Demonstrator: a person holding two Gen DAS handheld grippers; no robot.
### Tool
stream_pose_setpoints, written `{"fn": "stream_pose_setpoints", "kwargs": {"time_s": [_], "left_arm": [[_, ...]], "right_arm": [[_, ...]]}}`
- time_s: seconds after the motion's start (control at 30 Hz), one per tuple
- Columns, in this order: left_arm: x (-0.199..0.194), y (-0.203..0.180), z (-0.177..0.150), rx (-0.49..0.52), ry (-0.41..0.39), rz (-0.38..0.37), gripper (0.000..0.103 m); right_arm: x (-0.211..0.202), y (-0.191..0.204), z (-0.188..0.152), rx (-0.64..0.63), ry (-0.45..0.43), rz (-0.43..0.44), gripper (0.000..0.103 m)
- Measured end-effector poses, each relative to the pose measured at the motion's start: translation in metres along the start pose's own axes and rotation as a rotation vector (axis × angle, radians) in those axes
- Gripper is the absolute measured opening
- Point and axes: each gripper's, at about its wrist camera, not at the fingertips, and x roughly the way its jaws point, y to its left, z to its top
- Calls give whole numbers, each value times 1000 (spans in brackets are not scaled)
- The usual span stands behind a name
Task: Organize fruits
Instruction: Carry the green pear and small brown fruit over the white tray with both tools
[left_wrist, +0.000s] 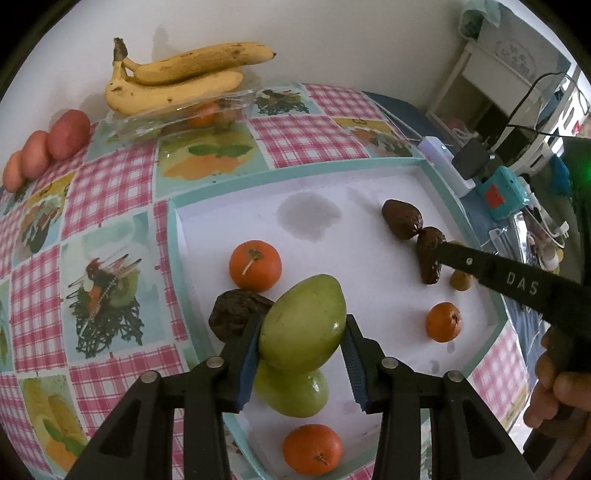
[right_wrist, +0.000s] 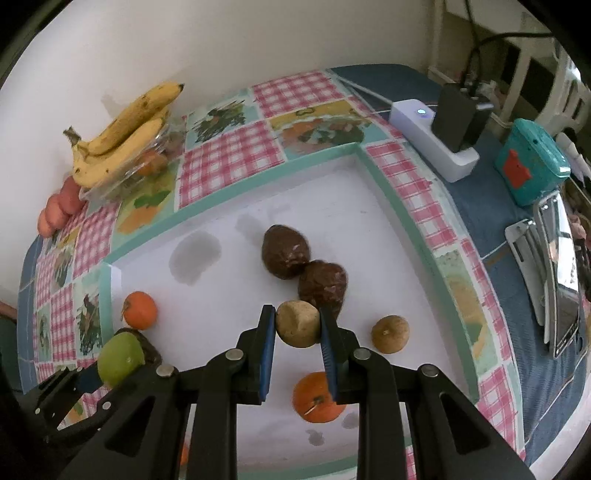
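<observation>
Two fruits are up: my left hand-held gripper (left_wrist: 301, 363) clamps a green mango (left_wrist: 303, 325), the right (right_wrist: 297, 360) a tan fruit (right_wrist: 297, 324); oranges remain scattered on the tray (left_wrist: 295, 173).

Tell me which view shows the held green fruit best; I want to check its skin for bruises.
The left wrist view: the green fruit fills the centre, gripped between the left claw's pads, its skin lit and sharp. The right wrist view catches it only small at the lower left edge, partly hidden by that claw.
</observation>
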Motion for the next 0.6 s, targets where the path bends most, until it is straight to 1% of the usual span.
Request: {"fn": "stream_pose_setpoints", "kwargs": {"time_s": [0.17,0.3,0.37,0.5,0.6], "left_arm": [[1,-5,-2,20,1,20,44],[3,-9,-1,42,-3,38,44],[5,-10,-2,49,-3,37,44],[5,-12,-2,58,-10,45,44],[9,-13,-2,53,1,28,44]], "right_arm": [[-3,-13,1,24,-8,-48,25],[6,-21,-1,40,23,-80,24],[11,-23,-2,44,34,-80,25],[12,-22,-2,46,22,-71,25],[14,-22,-1,58,19,-52,25]]}}
